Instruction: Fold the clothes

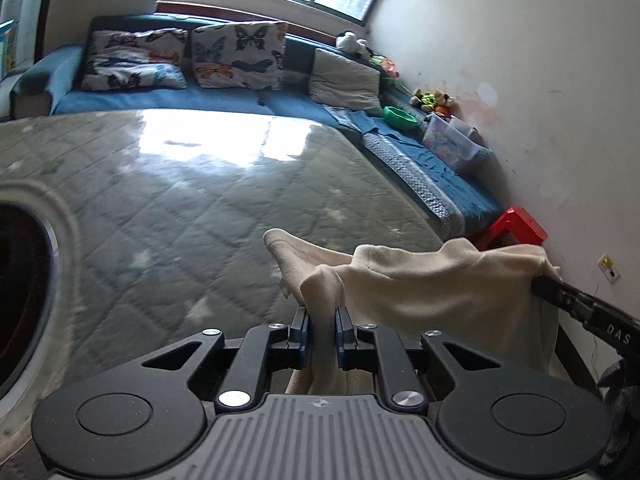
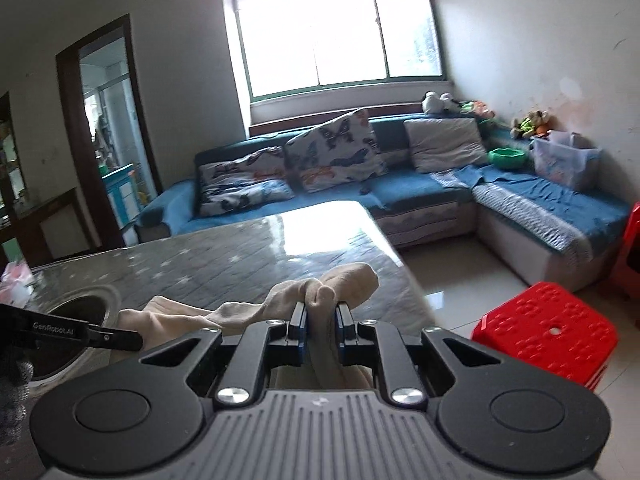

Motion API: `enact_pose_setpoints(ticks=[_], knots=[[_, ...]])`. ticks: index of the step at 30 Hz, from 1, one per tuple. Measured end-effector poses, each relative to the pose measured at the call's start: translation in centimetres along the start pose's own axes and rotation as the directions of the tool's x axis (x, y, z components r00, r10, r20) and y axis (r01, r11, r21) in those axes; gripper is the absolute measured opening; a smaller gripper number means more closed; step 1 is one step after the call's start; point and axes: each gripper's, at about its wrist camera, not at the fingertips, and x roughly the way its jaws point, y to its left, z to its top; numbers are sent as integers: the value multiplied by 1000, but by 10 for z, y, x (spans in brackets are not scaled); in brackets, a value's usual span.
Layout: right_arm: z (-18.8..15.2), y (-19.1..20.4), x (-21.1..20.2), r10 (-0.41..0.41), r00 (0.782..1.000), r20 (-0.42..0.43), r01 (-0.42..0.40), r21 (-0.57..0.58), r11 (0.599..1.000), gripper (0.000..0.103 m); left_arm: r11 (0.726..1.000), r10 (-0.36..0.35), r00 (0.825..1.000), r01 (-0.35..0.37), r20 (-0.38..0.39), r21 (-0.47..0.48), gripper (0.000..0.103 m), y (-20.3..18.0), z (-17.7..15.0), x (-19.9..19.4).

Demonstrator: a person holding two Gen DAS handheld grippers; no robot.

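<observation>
A cream garment (image 1: 440, 284) hangs lifted above the grey quilted table (image 1: 180, 216), stretched between both grippers. My left gripper (image 1: 323, 322) is shut on one bunched edge of it, the cloth pressed between the blue pads. At the right of the left wrist view, my right gripper (image 1: 538, 286) pinches the other end. In the right wrist view the right gripper (image 2: 322, 316) is shut on a fold of the cream garment (image 2: 344, 280), and the left gripper (image 2: 138, 338) holds the cloth at the lower left. The table (image 2: 224, 264) lies beneath.
A round dark hole with a metal rim (image 1: 24, 280) sits in the table at the left. A blue corner sofa (image 2: 420, 192) with butterfly cushions stands beyond. A red plastic stool (image 2: 548, 332) is on the tiled floor by the table's right edge. A white wall (image 1: 540, 120) is close on the right.
</observation>
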Motion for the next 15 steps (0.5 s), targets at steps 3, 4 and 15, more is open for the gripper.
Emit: enact_pose_setpoints(ticks=[3, 4, 15], knots=[[3, -10, 3, -24, 1000, 4, 24, 1, 1000, 13, 1000, -6, 1000, 6, -1, 15, 9, -11, 4, 8], [4, -14, 5, -32, 999, 4, 32, 0, 1000, 13, 1000, -11, 1000, 11, 0, 17, 9, -14, 6, 10], [-8, -38, 27, -106, 993, -48, 106, 1, 994, 13, 999, 8, 999, -6, -47, 43, 9, -26, 5, 32]])
